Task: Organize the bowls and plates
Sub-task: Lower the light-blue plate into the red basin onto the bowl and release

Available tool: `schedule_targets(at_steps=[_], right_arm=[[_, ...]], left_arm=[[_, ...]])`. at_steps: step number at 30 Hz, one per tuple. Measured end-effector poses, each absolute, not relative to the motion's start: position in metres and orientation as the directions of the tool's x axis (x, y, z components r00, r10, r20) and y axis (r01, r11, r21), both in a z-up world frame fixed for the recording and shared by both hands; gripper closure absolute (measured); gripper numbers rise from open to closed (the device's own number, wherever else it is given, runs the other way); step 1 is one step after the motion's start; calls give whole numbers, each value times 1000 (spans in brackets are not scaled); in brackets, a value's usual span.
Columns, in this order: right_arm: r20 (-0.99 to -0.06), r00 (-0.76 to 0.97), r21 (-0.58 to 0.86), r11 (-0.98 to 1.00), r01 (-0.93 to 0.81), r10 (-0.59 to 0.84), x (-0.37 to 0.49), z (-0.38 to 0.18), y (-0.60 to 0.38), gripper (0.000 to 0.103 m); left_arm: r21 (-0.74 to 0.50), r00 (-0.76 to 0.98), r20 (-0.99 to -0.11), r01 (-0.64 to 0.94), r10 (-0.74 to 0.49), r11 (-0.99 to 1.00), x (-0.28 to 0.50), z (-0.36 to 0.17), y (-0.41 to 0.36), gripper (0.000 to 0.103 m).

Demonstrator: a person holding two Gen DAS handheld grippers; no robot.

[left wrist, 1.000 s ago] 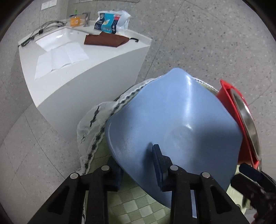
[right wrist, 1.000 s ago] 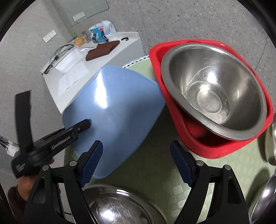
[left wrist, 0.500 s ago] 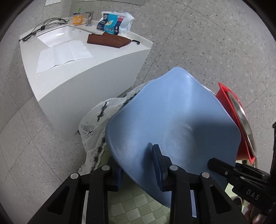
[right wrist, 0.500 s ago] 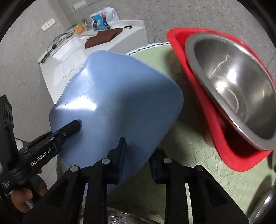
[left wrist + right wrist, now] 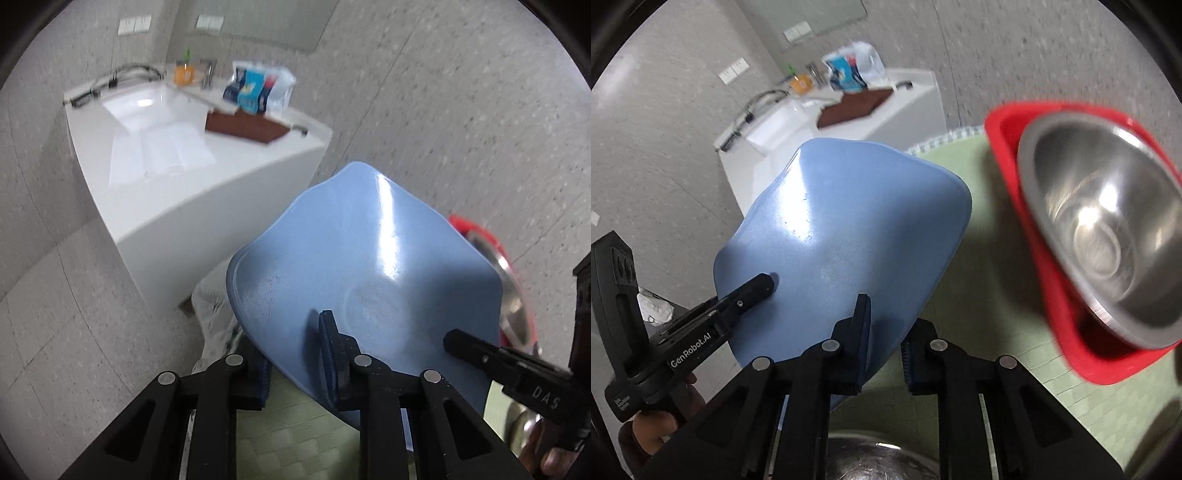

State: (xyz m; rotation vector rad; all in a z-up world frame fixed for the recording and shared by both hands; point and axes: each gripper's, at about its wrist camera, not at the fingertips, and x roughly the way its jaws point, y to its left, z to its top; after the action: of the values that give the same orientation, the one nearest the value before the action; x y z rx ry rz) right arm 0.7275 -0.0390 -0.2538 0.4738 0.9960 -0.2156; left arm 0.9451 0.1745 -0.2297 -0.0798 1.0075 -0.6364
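A blue plastic plate [image 5: 373,288] is held tilted in the air above the green table mat [image 5: 990,302]. My left gripper [image 5: 295,354] is shut on its near left rim. My right gripper [image 5: 886,336] is shut on its near right rim; the plate [image 5: 842,236] fills the middle of the right wrist view. To the right, a steel bowl [image 5: 1104,236] sits inside a red square bowl [image 5: 1049,258], also partly seen in the left wrist view [image 5: 476,229]. The rim of another steel bowl [image 5: 879,458] shows below my right gripper.
A white sink counter [image 5: 177,162] stands beyond the table's far edge, with a brown cloth [image 5: 243,125], snack packets [image 5: 258,88] and a faucet. A white patterned tablecloth edge [image 5: 210,306] hangs off the table. The floor is grey tile.
My right gripper closed from wide open onto the plate's rim. Both grippers have lifted and tipped the blue plate upward, and both views now look higher toward the wall.
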Motion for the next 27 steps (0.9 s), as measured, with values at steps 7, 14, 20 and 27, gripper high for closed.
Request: schedule_targets(at_steps=[7, 14, 20, 27], right_arm=[[-770, 638, 317, 871, 374, 6, 689, -190, -87, 88], [-770, 634, 305, 835, 458, -67, 634, -176, -176, 88], [-810, 585, 318, 807, 497, -42, 615, -203, -227, 86], [-840, 542, 306, 809, 501, -18, 615, -228, -245, 85]], left_arm=[[-329, 401, -699, 554, -591, 765, 901, -151, 117, 87], [-338, 291, -736, 624, -611, 704, 860, -141, 21, 84], [-297, 233, -812, 625, -536, 722, 842, -166, -40, 80], [-229, 237, -857, 619, -457, 751, 836, -183, -77, 76]])
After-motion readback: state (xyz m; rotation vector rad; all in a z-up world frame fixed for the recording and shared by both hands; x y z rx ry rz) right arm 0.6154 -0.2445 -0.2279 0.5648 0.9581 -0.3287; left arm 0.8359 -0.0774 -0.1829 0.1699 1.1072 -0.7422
